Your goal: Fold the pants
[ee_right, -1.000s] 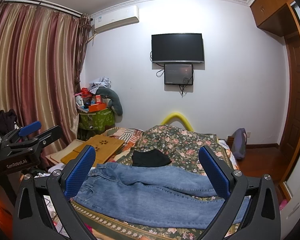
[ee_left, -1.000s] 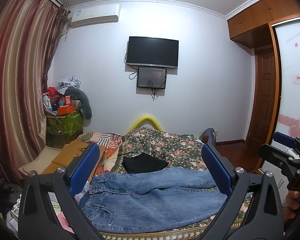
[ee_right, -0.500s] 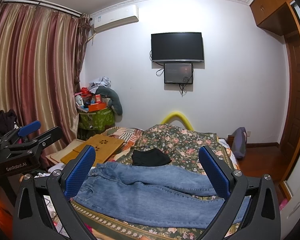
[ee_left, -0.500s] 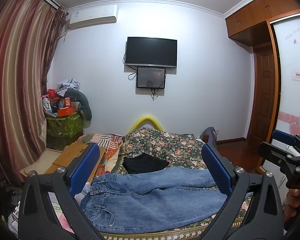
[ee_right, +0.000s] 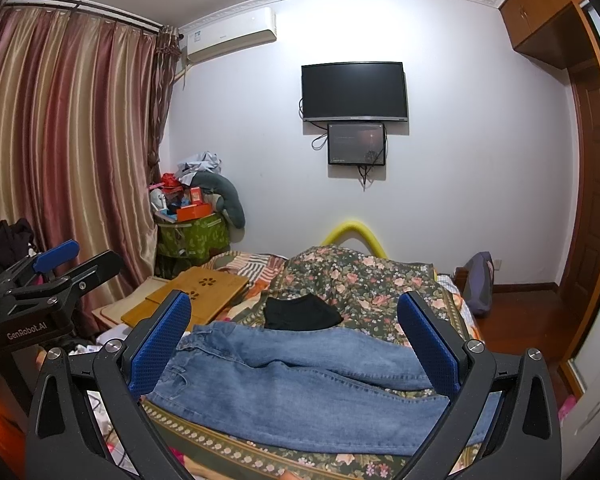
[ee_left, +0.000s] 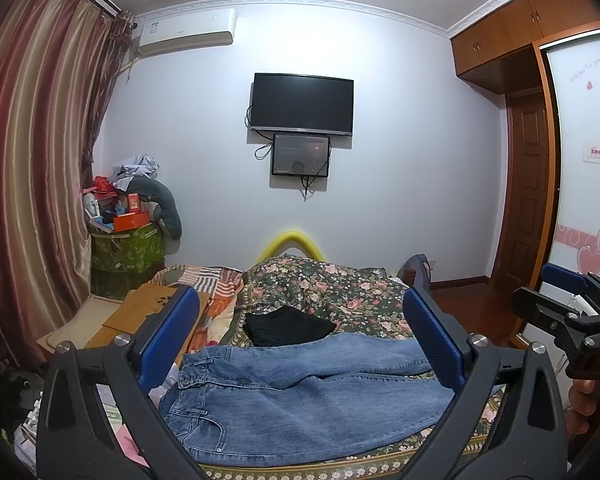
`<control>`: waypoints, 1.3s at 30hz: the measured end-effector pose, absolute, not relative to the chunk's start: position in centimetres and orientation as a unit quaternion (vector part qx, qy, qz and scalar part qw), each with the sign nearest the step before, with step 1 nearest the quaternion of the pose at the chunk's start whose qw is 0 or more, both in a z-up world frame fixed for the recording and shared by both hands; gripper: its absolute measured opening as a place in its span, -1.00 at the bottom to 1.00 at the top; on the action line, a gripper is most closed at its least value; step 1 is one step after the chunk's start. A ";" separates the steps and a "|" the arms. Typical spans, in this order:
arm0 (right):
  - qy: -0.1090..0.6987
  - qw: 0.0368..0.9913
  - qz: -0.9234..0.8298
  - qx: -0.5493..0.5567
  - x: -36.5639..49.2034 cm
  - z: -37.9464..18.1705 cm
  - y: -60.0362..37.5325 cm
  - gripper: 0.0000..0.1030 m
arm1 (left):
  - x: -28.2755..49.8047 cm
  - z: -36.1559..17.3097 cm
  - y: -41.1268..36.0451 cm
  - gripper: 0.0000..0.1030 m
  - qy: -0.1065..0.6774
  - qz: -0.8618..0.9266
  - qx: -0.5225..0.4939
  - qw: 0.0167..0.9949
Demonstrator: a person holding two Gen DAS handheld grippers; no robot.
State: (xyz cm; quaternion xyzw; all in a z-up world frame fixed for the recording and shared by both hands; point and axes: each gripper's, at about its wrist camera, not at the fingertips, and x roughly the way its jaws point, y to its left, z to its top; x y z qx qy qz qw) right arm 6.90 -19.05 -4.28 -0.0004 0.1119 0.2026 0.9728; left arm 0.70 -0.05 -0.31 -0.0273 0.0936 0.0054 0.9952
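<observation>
We are holding both grippers above the near edge of the bed, facing the far wall. The left gripper is standing released, its blue pads spread wide with nothing between them, and it is hanging clear of the cloth. The right gripper is likewise spread wide and grasping nothing. In the left wrist view the right gripper is showing at the right edge; in the right wrist view the left gripper is showing at the left edge.

The pants, blue jeans, are lying flat across the floral bedspread near the front edge of the bed, waistband to our left and legs running to our right. The two legs are lying side by side, the farther one partly overlapping the nearer. They are lying unfolded, and neither gripper is touching them.

Just behind the pants a black garment is lying on the bedspread, its near edge touching the jeans. To the left of the bed a wooden lap tray is sitting. On the far wall a dark television is hanging with a smaller screen just below it.
</observation>
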 end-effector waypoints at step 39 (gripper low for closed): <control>0.205 0.967 0.142 -0.055 21.5 -10.0 -19.1 0.99 | 19.2 -7.3 7.8 0.99 0.198 0.073 -0.036 0.977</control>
